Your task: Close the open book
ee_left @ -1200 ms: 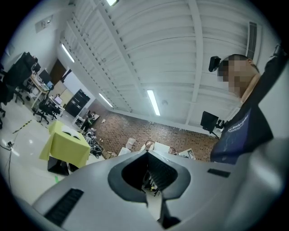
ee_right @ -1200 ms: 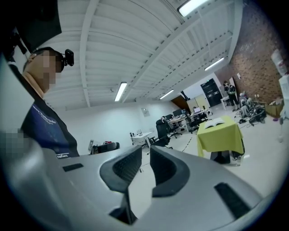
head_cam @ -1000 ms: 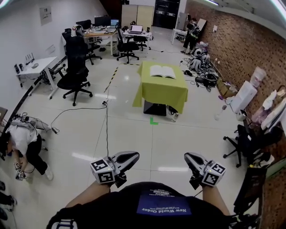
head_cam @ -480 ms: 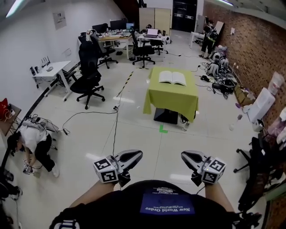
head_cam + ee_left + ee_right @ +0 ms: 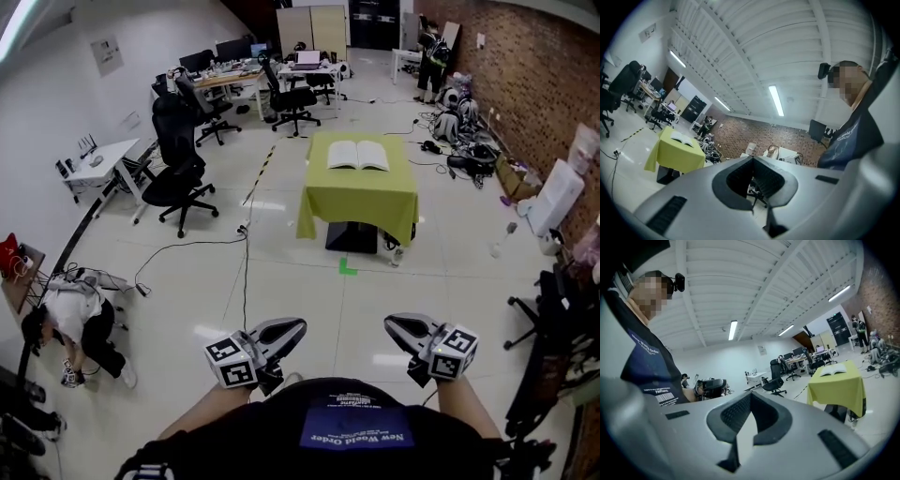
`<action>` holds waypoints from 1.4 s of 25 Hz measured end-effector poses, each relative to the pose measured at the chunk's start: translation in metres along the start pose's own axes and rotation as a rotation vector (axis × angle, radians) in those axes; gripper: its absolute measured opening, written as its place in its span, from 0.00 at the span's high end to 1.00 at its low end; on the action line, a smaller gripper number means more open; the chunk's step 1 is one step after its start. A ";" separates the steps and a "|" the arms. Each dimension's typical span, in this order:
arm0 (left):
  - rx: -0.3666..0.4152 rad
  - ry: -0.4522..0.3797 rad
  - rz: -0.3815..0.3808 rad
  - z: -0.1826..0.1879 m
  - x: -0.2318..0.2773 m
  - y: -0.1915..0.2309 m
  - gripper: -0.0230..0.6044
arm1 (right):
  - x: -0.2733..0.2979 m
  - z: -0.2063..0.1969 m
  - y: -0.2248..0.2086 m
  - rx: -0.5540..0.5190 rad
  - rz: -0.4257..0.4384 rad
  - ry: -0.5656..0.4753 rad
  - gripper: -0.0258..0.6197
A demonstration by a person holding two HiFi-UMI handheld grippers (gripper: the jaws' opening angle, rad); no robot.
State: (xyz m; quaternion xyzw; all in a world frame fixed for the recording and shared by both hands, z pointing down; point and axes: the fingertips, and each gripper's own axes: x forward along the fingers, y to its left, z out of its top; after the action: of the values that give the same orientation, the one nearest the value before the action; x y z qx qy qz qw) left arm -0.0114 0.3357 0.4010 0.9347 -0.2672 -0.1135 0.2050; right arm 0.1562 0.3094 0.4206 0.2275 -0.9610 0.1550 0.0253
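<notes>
Head view: the open book (image 5: 358, 156) lies flat, both pages up, on the far half of a surface (image 5: 361, 208) draped in a yellow-green cloth, in the middle of an office floor. The left gripper (image 5: 294, 327) and the right gripper (image 5: 395, 324) are held low in front of the person's body, side by side and pointing towards the surface, with a wide stretch of bare floor and a green floor mark (image 5: 348, 267) between them and it.

Left gripper view: the jaws of the left gripper (image 5: 752, 160) are together at their tips, with nothing between them; book (image 5: 682, 138) and surface (image 5: 670, 159) appear small and far off at the left.

Right gripper view: the jaws of the right gripper (image 5: 749, 396) are likewise together and empty; the book (image 5: 833, 371) lies on the surface (image 5: 836, 390) far off at the right.

Step in hand, as judged: the approach. The book is untouched and well out of reach, so closing has not begun. The next move calls for crossing the floor to the near edge of the surface. One gripper must then get under the outer edge of one cover, so that half of the book can be lifted and folded over onto the other.
</notes>
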 end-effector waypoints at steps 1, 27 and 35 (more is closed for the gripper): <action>0.001 -0.001 -0.015 0.004 0.002 0.009 0.95 | 0.006 0.003 -0.004 -0.004 -0.010 -0.001 0.98; 0.012 0.012 -0.098 0.098 0.045 0.209 0.95 | 0.159 0.074 -0.130 0.048 -0.035 -0.049 0.95; 0.018 -0.048 0.002 0.116 0.141 0.211 0.95 | 0.138 0.116 -0.212 0.005 0.128 0.000 0.95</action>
State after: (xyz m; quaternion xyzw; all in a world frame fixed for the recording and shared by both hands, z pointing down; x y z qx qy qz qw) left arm -0.0270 0.0581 0.3766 0.9332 -0.2742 -0.1332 0.1901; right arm 0.1292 0.0343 0.3876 0.1659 -0.9732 0.1586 0.0148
